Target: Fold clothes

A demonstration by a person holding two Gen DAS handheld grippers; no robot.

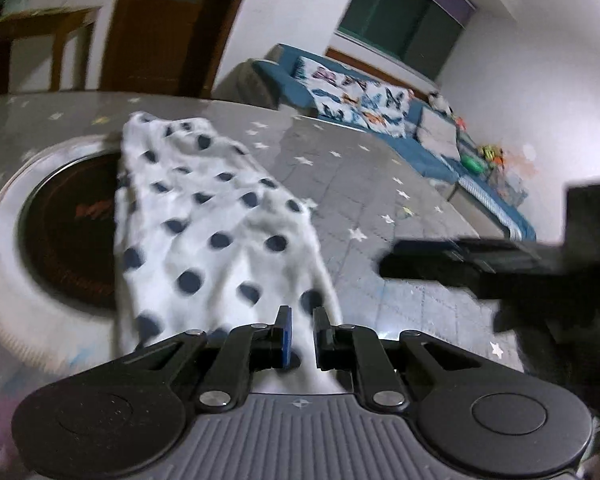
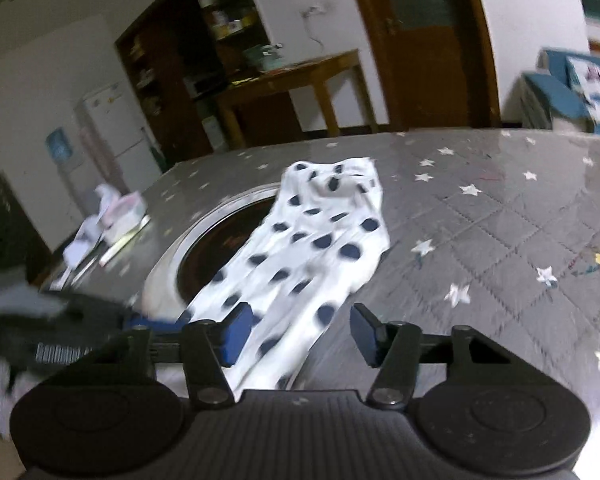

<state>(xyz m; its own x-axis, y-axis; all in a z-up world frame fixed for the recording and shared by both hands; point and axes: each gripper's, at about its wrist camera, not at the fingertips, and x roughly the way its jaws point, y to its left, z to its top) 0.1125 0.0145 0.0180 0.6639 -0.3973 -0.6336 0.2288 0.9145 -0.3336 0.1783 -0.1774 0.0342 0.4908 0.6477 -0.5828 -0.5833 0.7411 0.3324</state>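
While left gripper (image 1: pixel 301 334) pinches, garment (image 1: pixel 204 216) stretches away

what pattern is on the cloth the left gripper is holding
White with dark navy polka dots, clearest in the left wrist view.

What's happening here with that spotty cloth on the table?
A person holding a grasping tool in each hand is folding a white polka-dot garment on a grey star-patterned table. The left tool is clamped on the garment's near end. The right tool is open, with cloth lying between its fingers but not pinched. The garment lies partly over a round burner set into the table.
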